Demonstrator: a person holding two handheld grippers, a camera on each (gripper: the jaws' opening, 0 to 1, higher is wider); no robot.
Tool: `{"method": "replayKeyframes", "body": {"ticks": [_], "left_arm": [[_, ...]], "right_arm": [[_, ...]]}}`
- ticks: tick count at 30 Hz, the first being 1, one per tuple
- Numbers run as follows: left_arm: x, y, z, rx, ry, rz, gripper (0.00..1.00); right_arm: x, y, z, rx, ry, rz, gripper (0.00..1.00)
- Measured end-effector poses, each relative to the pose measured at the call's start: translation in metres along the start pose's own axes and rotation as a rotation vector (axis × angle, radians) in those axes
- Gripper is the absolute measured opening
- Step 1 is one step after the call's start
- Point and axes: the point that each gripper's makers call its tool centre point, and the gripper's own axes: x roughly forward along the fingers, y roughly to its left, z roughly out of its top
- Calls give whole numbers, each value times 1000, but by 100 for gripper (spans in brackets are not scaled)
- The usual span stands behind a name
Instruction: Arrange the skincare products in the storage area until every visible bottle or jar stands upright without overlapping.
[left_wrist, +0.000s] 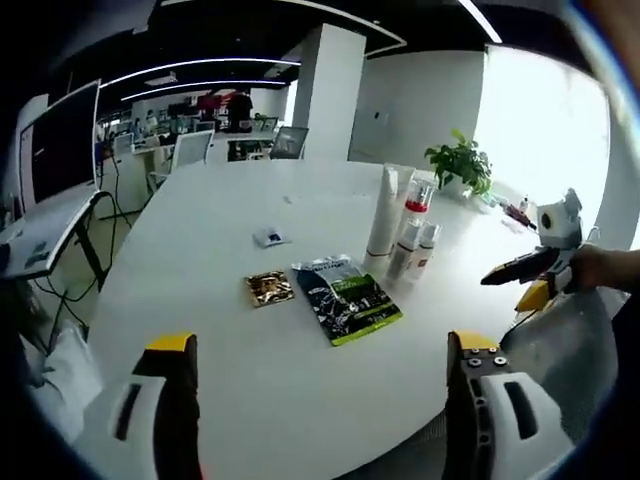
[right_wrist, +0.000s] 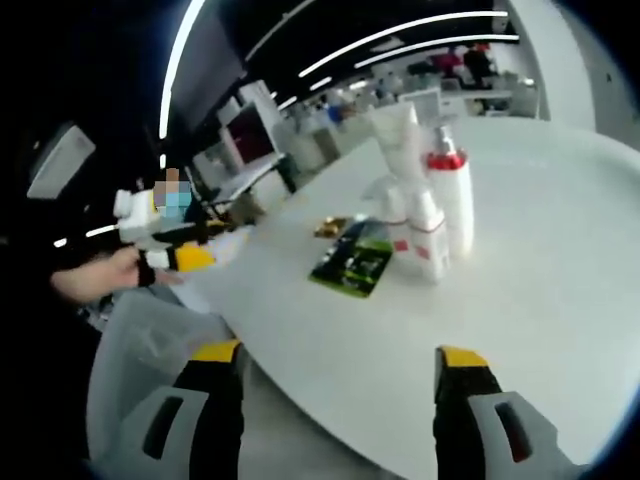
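Counter (left_wrist: 250, 380) is carrying four upright bottles (left_wrist: 405, 245) and three packets (left_wrist: 345, 298); my claws (left_wrist: 320, 400) (right_wrist: 335, 400) are hovering spread, empty.

Both views face the white table (left_wrist: 300, 330) from opposite edges.

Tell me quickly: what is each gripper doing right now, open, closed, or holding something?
Left gripper: open, holding nothing.
Right gripper: open, holding nothing.
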Motion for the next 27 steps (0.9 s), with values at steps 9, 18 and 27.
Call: {"method": "replayKeyframes", "body": {"ticks": [9,18,27], "left_arm": [[6,0,-2,18,6,14,98],[6,2,-7,18,39,10,97],[13,9,-2,72,95,14,94]], "right_arm": [[0,1,-1,-3,-2,1,81],[-1,0,2,3,-13,-2,81],[-2,0,4,11,-25,2,80]]}}
